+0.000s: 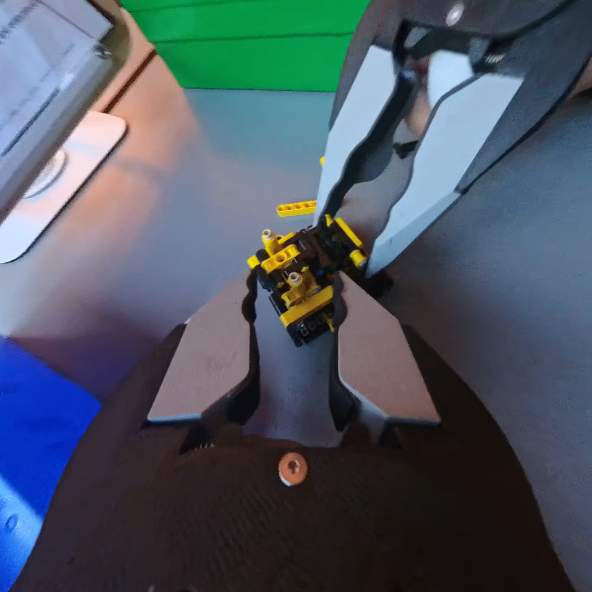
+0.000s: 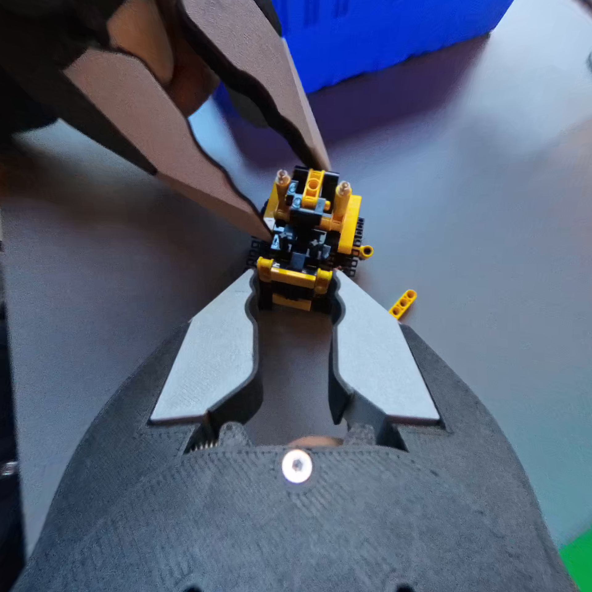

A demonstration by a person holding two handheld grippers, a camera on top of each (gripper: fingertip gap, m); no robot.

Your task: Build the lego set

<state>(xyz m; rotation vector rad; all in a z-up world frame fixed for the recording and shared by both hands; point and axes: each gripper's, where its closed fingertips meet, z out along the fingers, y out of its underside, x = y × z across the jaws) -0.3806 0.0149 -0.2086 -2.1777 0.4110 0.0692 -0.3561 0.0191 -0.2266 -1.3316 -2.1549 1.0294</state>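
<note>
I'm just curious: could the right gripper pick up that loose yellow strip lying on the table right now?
Probably not right away. The right gripper is closed around the yellow and black model. The yellow strip lies free beside it with bare table around, so it would have to let go first.

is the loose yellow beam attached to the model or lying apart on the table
Lying apart. The yellow beam rests flat on the grey table, bare tabletop between it and the yellow-and-black lego model, beside the right gripper.

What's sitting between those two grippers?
The yellow-and-black lego model sits between the left gripper and right gripper, both closed on its ends. Both wrist views show it.
</note>
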